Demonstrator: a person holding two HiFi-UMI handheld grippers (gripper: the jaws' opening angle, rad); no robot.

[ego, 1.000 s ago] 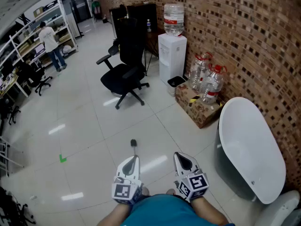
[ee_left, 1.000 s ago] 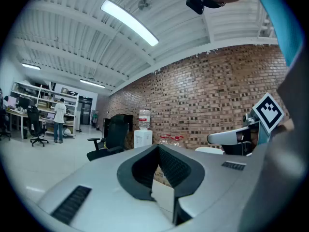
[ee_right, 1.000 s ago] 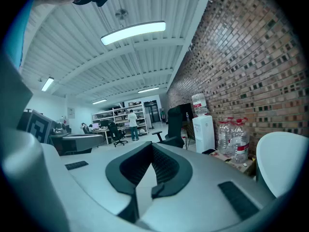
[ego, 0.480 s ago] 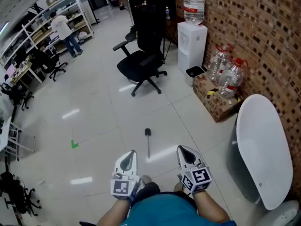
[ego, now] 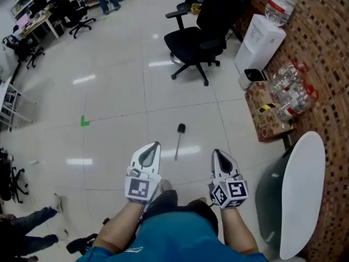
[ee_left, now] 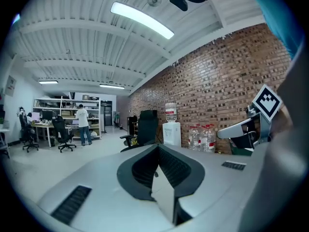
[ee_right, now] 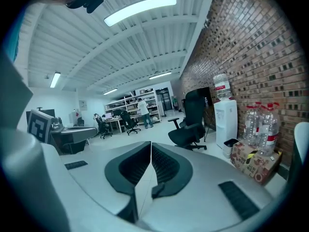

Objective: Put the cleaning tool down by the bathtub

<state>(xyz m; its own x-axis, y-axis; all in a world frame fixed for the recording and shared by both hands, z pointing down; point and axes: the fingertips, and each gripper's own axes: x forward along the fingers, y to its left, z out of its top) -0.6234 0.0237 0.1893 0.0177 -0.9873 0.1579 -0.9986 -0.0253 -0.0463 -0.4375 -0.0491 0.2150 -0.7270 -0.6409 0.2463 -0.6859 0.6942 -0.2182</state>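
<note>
The cleaning tool (ego: 178, 141), a thin grey handle with a small black head, lies flat on the white floor tiles, not held. It sits just ahead of and between my two grippers. My left gripper (ego: 154, 145) (ee_left: 158, 146) is shut and empty. My right gripper (ego: 216, 153) (ee_right: 151, 145) has just been opening by a crack; its tips still look together, with nothing between them. The white bathtub (ego: 302, 190) stands at the right against the brick wall, well to the right of the tool.
A black office chair (ego: 199, 37) stands ahead. A water dispenser (ego: 259, 37) and a carton with water bottles (ego: 278, 111) line the brick wall. Green tape (ego: 84, 121) marks the floor at left. Someone's legs (ego: 27, 225) show at lower left.
The head view has swung, so chair, dispenser and tub have slid right. The tool stays flat on the floor and now shows between the gripper tips. Both grippers stay side by side.
</note>
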